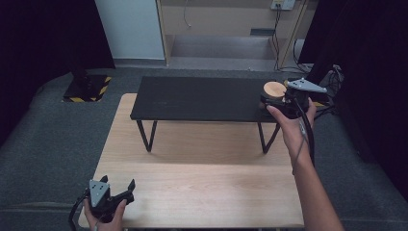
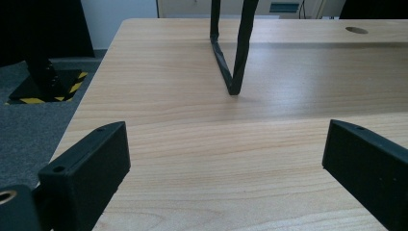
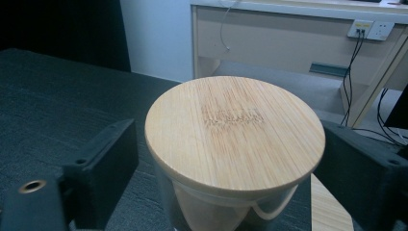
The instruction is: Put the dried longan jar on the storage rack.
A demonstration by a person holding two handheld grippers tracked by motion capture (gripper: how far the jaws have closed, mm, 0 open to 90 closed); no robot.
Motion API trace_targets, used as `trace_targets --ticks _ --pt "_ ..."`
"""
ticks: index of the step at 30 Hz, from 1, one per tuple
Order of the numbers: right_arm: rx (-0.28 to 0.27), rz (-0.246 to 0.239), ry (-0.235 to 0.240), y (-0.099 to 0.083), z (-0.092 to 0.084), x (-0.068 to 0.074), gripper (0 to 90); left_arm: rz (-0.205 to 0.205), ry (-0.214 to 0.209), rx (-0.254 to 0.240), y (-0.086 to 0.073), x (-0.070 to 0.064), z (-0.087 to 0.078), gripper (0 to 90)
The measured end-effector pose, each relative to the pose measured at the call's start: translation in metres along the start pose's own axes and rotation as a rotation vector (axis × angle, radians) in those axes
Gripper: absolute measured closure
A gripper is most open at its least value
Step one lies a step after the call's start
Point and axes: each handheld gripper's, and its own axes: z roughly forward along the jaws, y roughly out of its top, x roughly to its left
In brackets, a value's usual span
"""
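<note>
A glass jar with a round bamboo lid (image 3: pixel 235 130) stands on the right end of a black raised shelf (image 1: pixel 197 98), close to its corner. In the high view the jar (image 1: pixel 274 90) sits just left of my right gripper (image 1: pixel 281 98). That gripper (image 3: pixel 228 192) is open, with one jaw on each side of the jar. A narrow dark gap shows between the left jaw and the glass, and the lid hides the right jaw's contact. My left gripper (image 1: pixel 118 188) rests low at the table's front left corner. It (image 2: pixel 226 159) stands wide open over bare wood.
The shelf stands on thin black hairpin legs (image 1: pixel 146 136) on the light wooden table (image 1: pixel 202 183); one leg (image 2: pixel 233 53) is ahead of the left gripper. Grey carpet surrounds the table. A black stand with a yellow-striped base (image 1: pixel 86 88) is at the back left.
</note>
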Motion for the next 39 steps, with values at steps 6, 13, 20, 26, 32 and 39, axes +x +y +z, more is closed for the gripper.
trace_targets --ticks 6,13,20,26,32,39 --pt "0.002 0.003 0.004 -0.003 0.001 0.002 7.5 0.002 0.001 -0.001 0.000 0.000 -0.001 1.4" --pt "-0.003 0.006 0.007 -0.007 -0.005 0.004 5.9 -0.001 0.001 -0.005 0.000 0.001 -0.002 1.4" --pt "-0.021 -0.003 0.022 -0.012 -0.008 0.004 5.8 -0.001 -0.005 -0.006 0.000 0.001 -0.002 1.4" --pt "-0.024 -0.005 0.019 -0.016 -0.009 0.006 5.0 -0.007 0.003 -0.011 -0.001 0.003 -0.005 1.5" --pt "-0.038 0.002 0.023 -0.025 -0.016 0.007 4.3 -0.009 0.003 -0.020 0.000 0.005 -0.007 1.4" --pt "-0.038 0.001 0.007 -0.038 -0.020 0.013 2.9 -0.007 -0.002 -0.022 0.000 0.004 -0.008 1.4"
